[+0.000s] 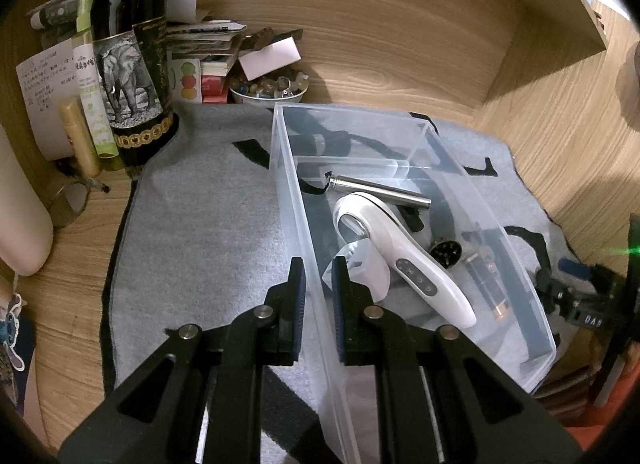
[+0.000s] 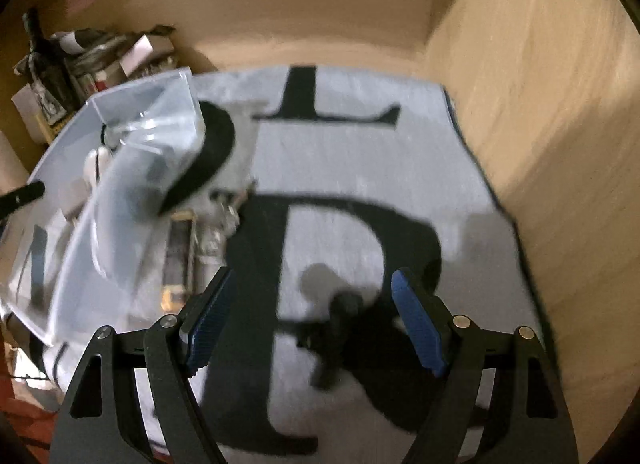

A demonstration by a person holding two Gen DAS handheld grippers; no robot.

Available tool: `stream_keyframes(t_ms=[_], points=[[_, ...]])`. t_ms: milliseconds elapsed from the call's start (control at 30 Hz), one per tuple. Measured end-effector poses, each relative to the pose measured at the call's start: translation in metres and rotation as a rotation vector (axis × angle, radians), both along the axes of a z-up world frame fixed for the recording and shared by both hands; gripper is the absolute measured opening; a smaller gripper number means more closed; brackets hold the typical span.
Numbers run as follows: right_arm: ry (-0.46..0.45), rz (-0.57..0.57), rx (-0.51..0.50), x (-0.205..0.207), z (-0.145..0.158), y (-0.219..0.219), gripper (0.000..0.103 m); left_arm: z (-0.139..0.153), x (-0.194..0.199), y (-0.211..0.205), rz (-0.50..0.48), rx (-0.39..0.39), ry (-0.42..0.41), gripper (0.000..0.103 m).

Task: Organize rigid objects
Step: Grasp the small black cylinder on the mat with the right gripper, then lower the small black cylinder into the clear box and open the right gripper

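A clear plastic bin [image 1: 288,200] stands on a grey mat [image 1: 200,224] printed with big black letters. Inside it lie a white handheld device [image 1: 404,260], a silver metal tube [image 1: 380,190], a battery [image 1: 490,288] and a small black round part [image 1: 446,252]. My left gripper [image 1: 319,296] is shut on the bin's near left wall, one finger on each side. In the blurred right wrist view my right gripper [image 2: 313,274] is open above the mat [image 2: 360,168]. A small dark object [image 2: 344,316] lies on the mat between and below its fingers, untouched. The bin [image 2: 120,192] is to their left.
A dark wine bottle [image 1: 128,76] with an elephant label, a bowl of stones [image 1: 268,88] and stacked papers [image 1: 204,40] crowd the back left corner. Wooden walls [image 1: 400,44] close in the back and right. Bare mat lies left of the bin.
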State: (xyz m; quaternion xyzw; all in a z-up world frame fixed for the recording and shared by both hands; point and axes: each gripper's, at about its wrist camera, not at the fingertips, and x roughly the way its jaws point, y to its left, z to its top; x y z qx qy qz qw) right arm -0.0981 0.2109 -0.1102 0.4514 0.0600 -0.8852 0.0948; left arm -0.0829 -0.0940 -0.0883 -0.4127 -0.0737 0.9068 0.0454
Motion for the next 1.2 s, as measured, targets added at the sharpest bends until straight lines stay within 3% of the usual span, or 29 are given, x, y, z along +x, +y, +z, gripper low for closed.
stream_keyframes(t_ms=[200,367,533,867,1200], points=[[-0.058,-0.024,0.000,0.004,-0.021,0.008,0.074,-0.001,-0.003,0.001,-0.001,-0.002,-0.001,0.012],[-0.079,-0.030,-0.032,0.002,-0.023,0.014,0.039,-0.001,-0.002,0.002,0.000,0.000,0.000,0.012],[-0.074,-0.027,-0.059,0.001,-0.021,0.018,0.022,-0.001,-0.002,0.002,0.000,0.000,0.000,0.012],[-0.005,0.005,-0.075,-0.009,0.000,0.001,0.022,-0.001,-0.003,0.003,-0.001,0.008,0.002,0.012],[0.119,0.145,-0.084,-0.031,0.038,-0.044,0.022,-0.004,-0.012,0.013,-0.001,0.014,0.010,0.012]])
